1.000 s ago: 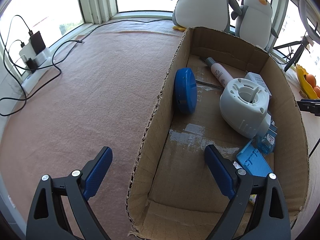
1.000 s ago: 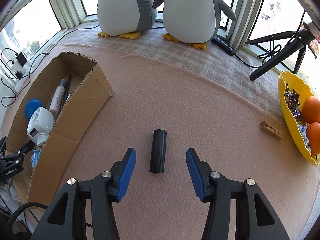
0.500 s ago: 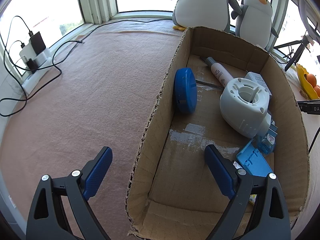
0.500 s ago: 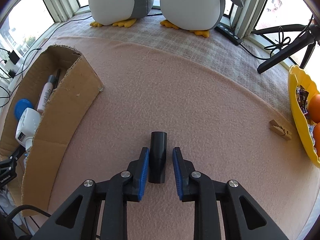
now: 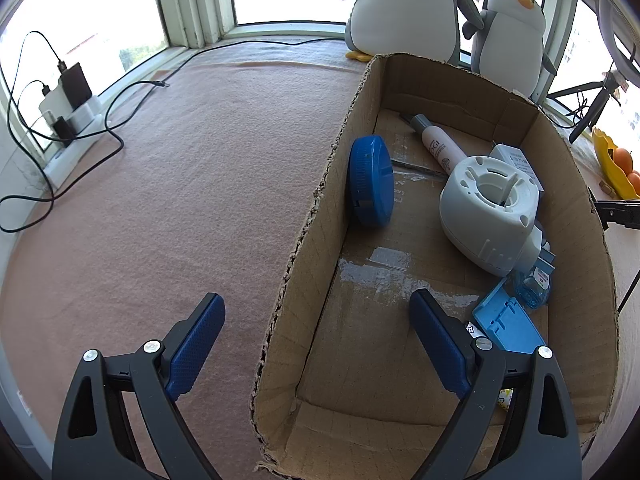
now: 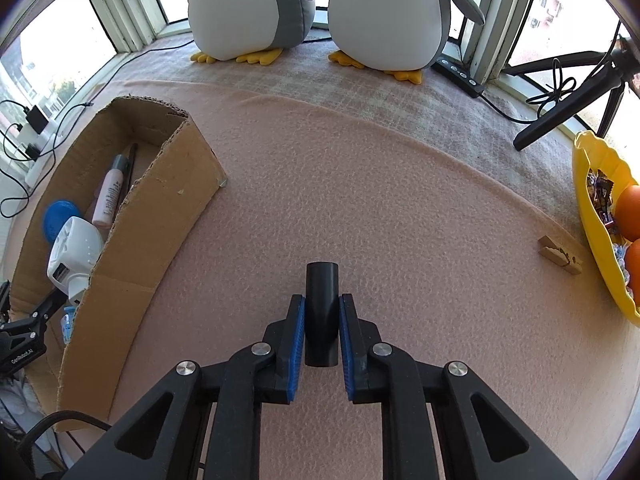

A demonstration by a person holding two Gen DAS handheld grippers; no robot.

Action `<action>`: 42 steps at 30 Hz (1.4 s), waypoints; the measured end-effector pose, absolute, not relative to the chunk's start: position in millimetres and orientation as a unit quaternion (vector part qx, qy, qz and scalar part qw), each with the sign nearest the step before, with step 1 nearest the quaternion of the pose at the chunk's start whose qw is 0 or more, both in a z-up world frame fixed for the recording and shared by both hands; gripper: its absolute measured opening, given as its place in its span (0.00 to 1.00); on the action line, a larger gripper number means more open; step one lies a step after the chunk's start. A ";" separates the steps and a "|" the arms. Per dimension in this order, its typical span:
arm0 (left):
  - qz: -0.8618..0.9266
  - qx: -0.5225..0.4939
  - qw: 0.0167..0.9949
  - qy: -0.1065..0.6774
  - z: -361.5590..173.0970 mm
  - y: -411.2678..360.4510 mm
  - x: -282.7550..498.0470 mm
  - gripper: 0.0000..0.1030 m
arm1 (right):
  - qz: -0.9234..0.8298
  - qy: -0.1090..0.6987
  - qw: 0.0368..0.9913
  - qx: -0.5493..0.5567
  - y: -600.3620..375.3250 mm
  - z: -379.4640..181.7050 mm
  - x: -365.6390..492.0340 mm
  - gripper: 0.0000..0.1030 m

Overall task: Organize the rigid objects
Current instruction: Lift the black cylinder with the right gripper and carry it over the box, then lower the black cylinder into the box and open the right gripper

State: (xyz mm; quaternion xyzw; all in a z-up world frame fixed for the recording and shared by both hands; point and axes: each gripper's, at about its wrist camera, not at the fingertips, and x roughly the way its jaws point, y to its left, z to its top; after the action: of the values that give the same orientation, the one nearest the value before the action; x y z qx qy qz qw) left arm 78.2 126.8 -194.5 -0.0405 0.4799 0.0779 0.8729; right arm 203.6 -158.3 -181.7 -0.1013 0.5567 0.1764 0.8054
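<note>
My right gripper is shut on a black cylinder, its pads pressed on both sides of it just above the pink blanket. The cardboard box lies to its left. In the left wrist view the box holds a blue round lid, a white round device, a white tube and small blue items. My left gripper is open and empty, straddling the box's left wall near its front end.
Two plush penguins stand at the back by the window. A yellow bowl with oranges and a wooden clothespin lie at the right. A tripod stands back right. Chargers and cables lie at the far left.
My right gripper moved forward over the black cylinder and closed its fingers onto it. The left gripper has not moved.
</note>
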 end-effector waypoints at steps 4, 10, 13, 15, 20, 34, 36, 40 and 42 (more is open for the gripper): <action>0.078 -0.041 0.873 0.480 -194.5 126.8 78.3 0.92 | 0.196 0.545 0.809 -0.097 -149.3 -164.5 196.7 0.14; 0.077 -0.041 0.873 0.480 -193.9 127.6 77.8 0.92 | 0.236 0.526 0.811 -0.097 -122.5 -140.2 179.4 0.14; 0.075 -0.042 0.872 0.482 -193.6 128.5 77.4 0.92 | 0.256 0.520 0.809 -0.104 -107.1 -132.8 169.7 0.14; 0.075 -0.042 0.872 0.482 -193.5 128.7 77.5 0.92 | 0.270 0.516 0.805 -0.108 -95.5 -129.1 161.6 0.14; 0.073 -0.038 0.870 0.486 -192.7 128.7 77.6 0.92 | 0.304 0.511 0.796 -0.115 -67.8 -124.5 143.8 0.14; 0.070 -0.035 0.864 0.497 -190.8 129.4 73.3 0.91 | 0.364 0.519 0.760 -0.145 -3.1 -139.1 114.4 0.14; 0.070 -0.038 0.864 0.497 -191.1 129.9 73.2 0.91 | 0.367 0.521 0.756 -0.147 2.5 -142.1 113.1 0.14; 0.070 -0.040 0.864 0.496 -191.4 130.5 73.2 0.91 | 0.371 0.525 0.751 -0.150 9.5 -146.1 112.1 0.14; 0.070 -0.040 0.864 0.496 -191.4 130.6 73.1 0.91 | 0.373 0.524 0.750 -0.153 12.5 -147.2 111.3 0.14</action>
State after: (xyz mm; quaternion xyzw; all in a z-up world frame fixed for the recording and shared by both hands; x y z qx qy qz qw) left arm 73.1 130.6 -191.4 -0.0398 0.4962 0.0698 0.8645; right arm 111.3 12.5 -147.2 -0.1530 0.5243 0.3731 0.7500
